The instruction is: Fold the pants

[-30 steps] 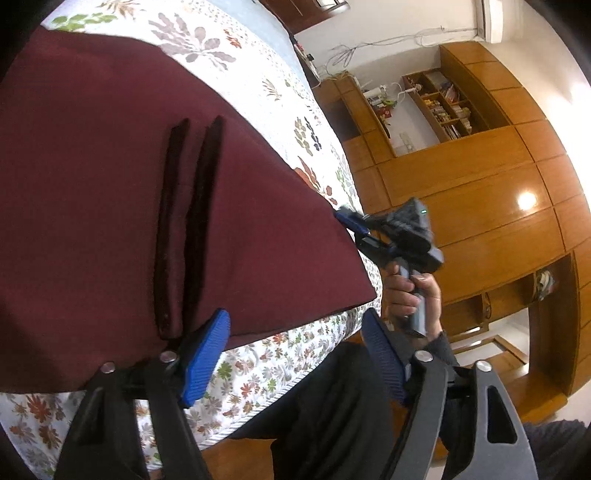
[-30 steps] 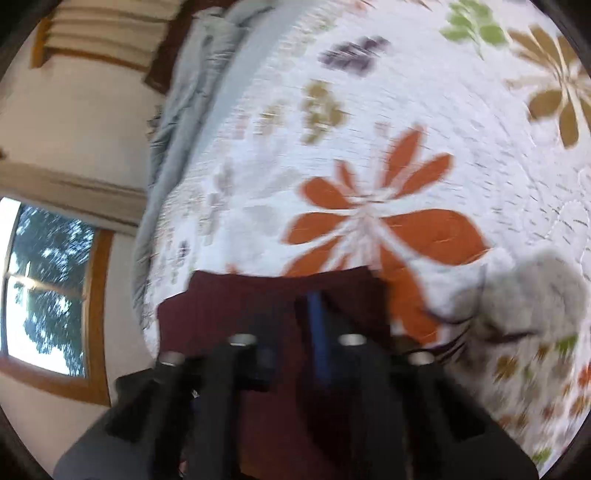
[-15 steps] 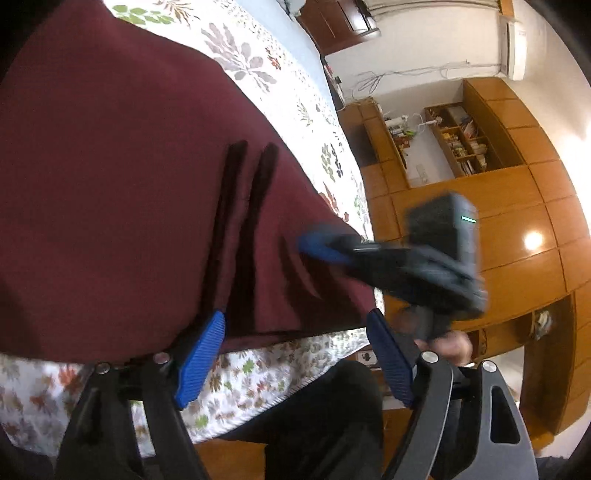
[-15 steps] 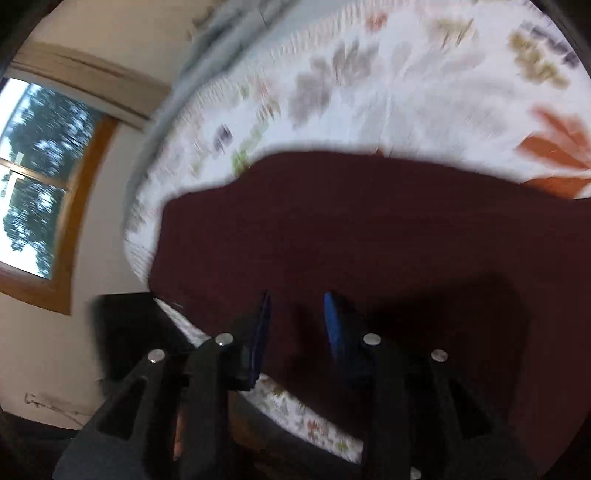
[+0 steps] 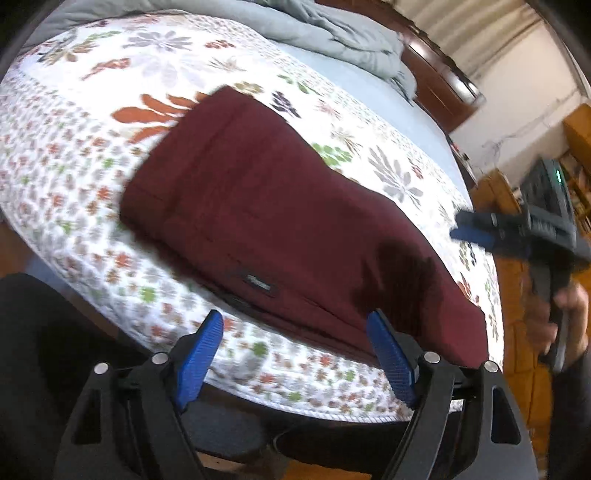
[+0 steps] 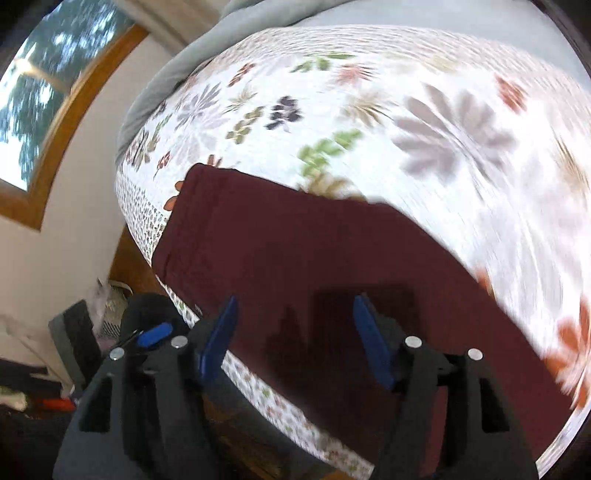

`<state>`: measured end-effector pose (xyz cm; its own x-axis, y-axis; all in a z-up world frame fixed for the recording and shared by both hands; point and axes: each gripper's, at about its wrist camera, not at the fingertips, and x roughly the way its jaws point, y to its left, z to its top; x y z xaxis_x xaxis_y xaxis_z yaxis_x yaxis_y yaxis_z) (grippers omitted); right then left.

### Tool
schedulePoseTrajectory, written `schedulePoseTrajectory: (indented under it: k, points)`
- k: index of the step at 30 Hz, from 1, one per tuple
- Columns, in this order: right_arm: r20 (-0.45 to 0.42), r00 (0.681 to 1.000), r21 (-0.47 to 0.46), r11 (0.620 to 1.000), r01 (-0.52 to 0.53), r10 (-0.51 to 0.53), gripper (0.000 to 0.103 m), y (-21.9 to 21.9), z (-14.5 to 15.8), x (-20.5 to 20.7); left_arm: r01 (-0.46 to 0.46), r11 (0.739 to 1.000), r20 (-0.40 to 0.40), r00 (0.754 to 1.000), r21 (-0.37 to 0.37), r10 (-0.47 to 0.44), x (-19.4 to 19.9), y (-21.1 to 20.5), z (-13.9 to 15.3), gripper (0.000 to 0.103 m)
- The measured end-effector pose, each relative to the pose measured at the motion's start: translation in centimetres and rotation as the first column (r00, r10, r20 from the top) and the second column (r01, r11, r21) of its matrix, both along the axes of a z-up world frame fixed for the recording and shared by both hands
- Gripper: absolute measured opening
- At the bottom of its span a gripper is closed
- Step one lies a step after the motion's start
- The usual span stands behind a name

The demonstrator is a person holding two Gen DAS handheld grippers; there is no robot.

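Observation:
The maroon pants [image 5: 280, 229] lie folded flat along the near edge of the bed, with a small dark label near their front hem. They also show in the right wrist view [image 6: 332, 266]. My left gripper [image 5: 295, 332] is open and empty, hovering just off the bed edge in front of the pants. My right gripper [image 6: 293, 317] is open and empty, above the pants' near part. It also appears at the right of the left wrist view [image 5: 480, 230], held in a hand, off the pants' right end.
The bed has a white floral quilt [image 5: 92, 155] and a rumpled grey blanket [image 5: 332, 33] at the back. A dark headboard [image 5: 443, 85] and wooden cabinets stand to the right. A window [image 6: 40, 96] and floor clutter [image 6: 81, 332] lie left of the bed.
Both grippers have pulled back from the pants and lifted away. The right gripper, nearly shut before, has opened wide and let go of the cloth. The views are blurred by motion.

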<state>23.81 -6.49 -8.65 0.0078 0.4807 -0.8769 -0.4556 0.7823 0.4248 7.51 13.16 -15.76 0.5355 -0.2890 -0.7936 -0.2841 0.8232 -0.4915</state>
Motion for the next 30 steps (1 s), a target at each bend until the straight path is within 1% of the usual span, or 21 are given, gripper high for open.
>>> schedulePoseTrajectory:
  k: [3,6,7,9,11,15,17,18,19,20,21,22,24,26,28,30]
  points:
    - [0.015,0.994,-0.063,0.993,-0.104,0.105,0.071,6.2,0.4,2.8,-0.042,0.999,-0.005,0.999,0.023,0.042,-0.4,1.6,-0.2,0.081]
    - [0.037,0.981,-0.127,0.975,-0.184,0.190,0.076,10.6,-0.2,3.8,-0.062,0.997,0.003,0.998,0.052,0.062,-0.4,2.7,0.0,0.081]
    - [0.038,0.974,-0.150,0.965,-0.215,0.223,0.079,12.5,-0.5,4.3,-0.067,0.996,0.009,0.998,0.063,0.067,-0.3,2.9,0.2,0.081]
    - [0.039,0.957,-0.182,0.944,-0.276,0.287,0.080,16.2,-1.5,5.4,-0.071,0.995,0.012,0.997,0.068,0.071,-0.1,3.0,0.5,0.081]
    - [0.041,0.944,-0.199,0.928,-0.315,0.329,0.081,18.7,-2.4,6.4,-0.074,0.995,0.008,0.997,0.063,0.074,0.2,3.7,0.3,0.081]
    - [0.049,0.915,-0.222,0.898,-0.381,0.400,0.084,22.0,-3.3,7.5,-0.078,0.997,-0.023,0.997,0.024,0.078,1.7,4.4,-0.7,0.081]
    - [0.047,0.895,-0.226,0.877,-0.424,0.444,0.088,23.4,-3.7,8.0,-0.096,0.993,-0.050,0.994,-0.071,0.092,2.1,5.5,-1.9,0.081]
    - [0.041,0.881,-0.225,0.863,-0.452,0.472,0.089,23.9,-3.8,8.2,-0.111,0.988,-0.061,0.993,-0.105,0.105,2.0,5.8,-2.2,0.081]
    - [0.025,0.854,-0.223,0.836,-0.502,0.520,0.089,24.6,-3.9,8.3,-0.150,0.973,-0.059,0.988,-0.175,0.142,1.6,6.8,-2.9,0.081]
    - [0.023,0.840,-0.236,0.820,-0.522,0.542,0.089,25.0,-3.9,8.5,-0.181,0.958,-0.053,0.983,-0.223,0.174,1.1,7.3,-3.2,0.081]
    - [0.016,0.832,-0.243,0.809,-0.535,0.555,0.090,25.4,-4.0,8.8,-0.212,0.940,-0.052,0.977,-0.269,0.205,0.7,8.0,-3.6,0.081]
    - [0.000,0.826,-0.243,0.801,-0.547,0.564,0.090,25.6,-4.1,9.2,-0.248,0.915,-0.056,0.968,-0.318,0.243,0.2,8.7,-4.1,0.081]
    - [-0.028,0.815,-0.237,0.788,-0.568,0.579,0.090,25.9,-4.3,9.6,-0.281,0.886,-0.068,0.959,-0.368,0.276,-0.1,9.1,-4.7,0.081]
    - [-0.054,0.799,-0.247,0.768,-0.591,0.599,0.090,26.2,-4.8,10.0,-0.300,0.865,-0.090,0.953,-0.402,0.289,0.0,9.1,-5.5,0.081]
    - [-0.075,0.791,-0.248,0.757,-0.605,0.608,0.090,26.4,-5.3,10.1,-0.325,0.827,-0.104,0.944,-0.459,0.313,-0.1,9.2,-6.3,0.081]
    - [-0.106,0.779,-0.235,0.746,-0.623,0.617,0.090,26.5,-5.8,10.0,-0.343,0.783,-0.111,0.935,-0.520,0.336,-0.2,9.4,-6.9,0.081]
